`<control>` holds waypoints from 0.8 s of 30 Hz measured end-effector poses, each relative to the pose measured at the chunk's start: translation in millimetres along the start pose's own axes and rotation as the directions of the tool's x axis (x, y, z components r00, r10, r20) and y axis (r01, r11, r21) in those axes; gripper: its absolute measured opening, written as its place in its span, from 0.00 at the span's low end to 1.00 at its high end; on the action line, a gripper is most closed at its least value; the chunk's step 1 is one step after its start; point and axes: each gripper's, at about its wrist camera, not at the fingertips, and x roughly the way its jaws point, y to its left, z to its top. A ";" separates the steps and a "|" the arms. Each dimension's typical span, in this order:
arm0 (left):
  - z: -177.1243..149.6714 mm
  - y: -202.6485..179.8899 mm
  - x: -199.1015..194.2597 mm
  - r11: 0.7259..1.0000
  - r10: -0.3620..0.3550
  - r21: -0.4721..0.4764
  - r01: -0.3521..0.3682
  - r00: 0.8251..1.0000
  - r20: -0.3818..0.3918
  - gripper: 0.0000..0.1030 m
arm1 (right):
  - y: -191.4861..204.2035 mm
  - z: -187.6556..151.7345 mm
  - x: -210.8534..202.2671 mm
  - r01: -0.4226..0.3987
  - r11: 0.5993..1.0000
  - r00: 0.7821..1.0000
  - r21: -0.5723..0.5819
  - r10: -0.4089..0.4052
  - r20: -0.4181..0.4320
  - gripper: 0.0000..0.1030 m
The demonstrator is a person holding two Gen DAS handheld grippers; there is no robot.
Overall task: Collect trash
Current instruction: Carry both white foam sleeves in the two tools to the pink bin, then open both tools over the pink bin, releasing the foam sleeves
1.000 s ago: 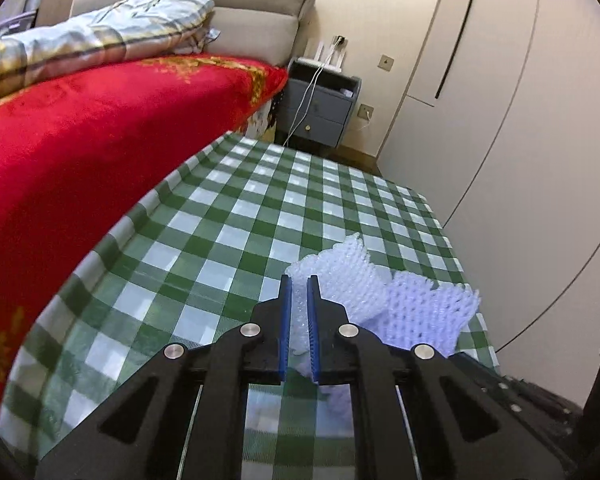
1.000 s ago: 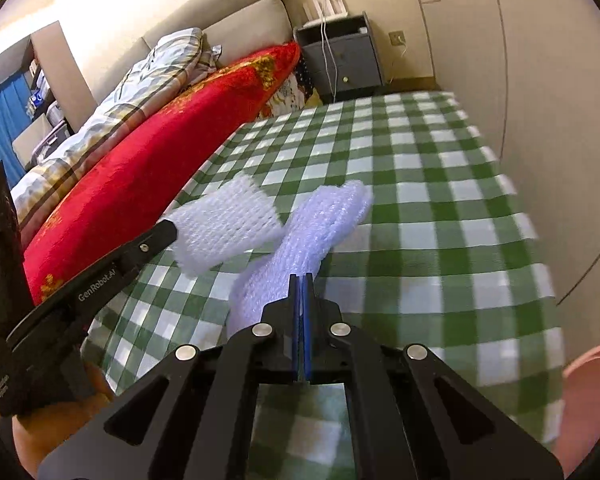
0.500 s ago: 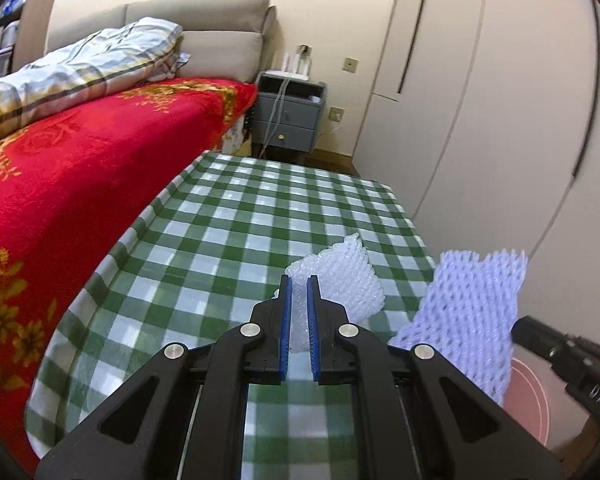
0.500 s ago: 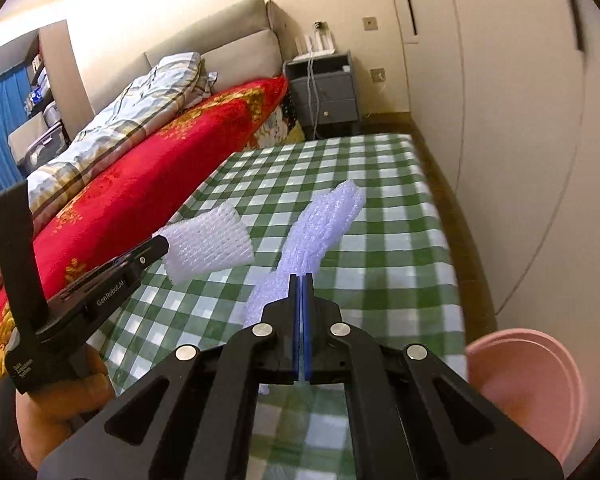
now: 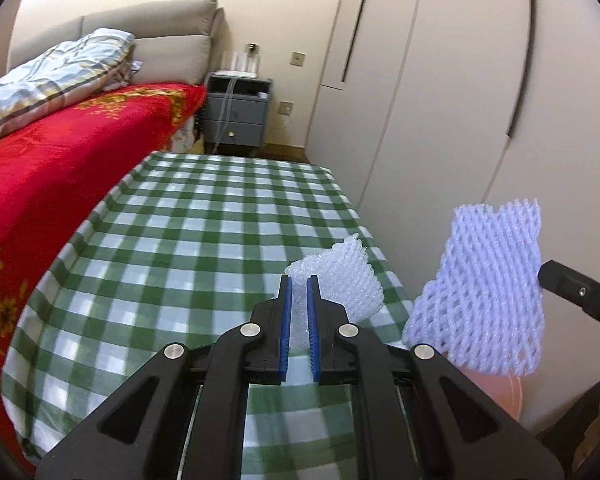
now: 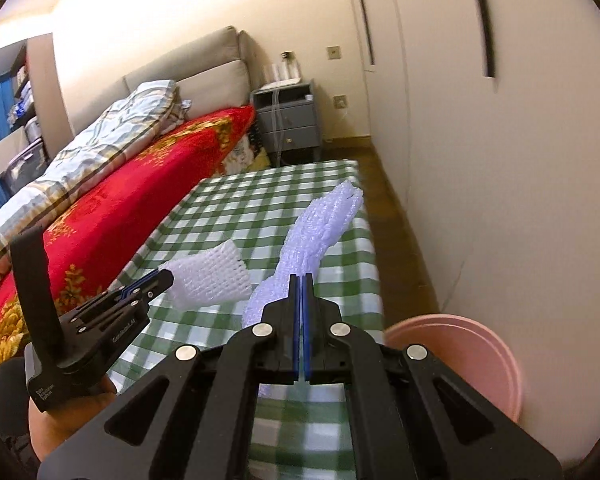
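Observation:
My left gripper (image 5: 297,280) is shut on a white foam net (image 5: 340,280) and holds it above the near right corner of the green checked table (image 5: 188,240). It also shows in the right wrist view (image 6: 210,276). My right gripper (image 6: 302,278) is shut on a pale purple foam net (image 6: 320,232), held in the air off the table's right edge. The purple net (image 5: 488,292) also shows in the left wrist view, above a pink bin (image 6: 472,360) on the floor beside the table.
A bed with a red blanket (image 5: 60,160) runs along the table's left side. A grey nightstand (image 5: 236,120) stands beyond the table's far end. White wardrobe doors (image 5: 440,100) line the right side, with a narrow strip of floor (image 6: 404,248) between them and the table.
Both grippers have lifted their nets off the table and swung right. The purple net has moved off the table's right edge to above the pink bin.

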 end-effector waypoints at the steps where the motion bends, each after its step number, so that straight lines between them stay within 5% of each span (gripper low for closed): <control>1: -1.4 -5.6 0.4 1.000 -0.009 0.009 0.009 1.000 -0.002 0.07 | -7.3 -0.7 -5.4 0.017 1.000 1.000 0.008 -0.017 0.003 0.01; 24: -36.1 -128.3 52.0 0.971 -0.203 0.105 0.216 0.971 -0.123 0.07 | -101.0 -18.6 -23.4 0.288 0.948 0.956 0.135 -0.278 -0.090 0.01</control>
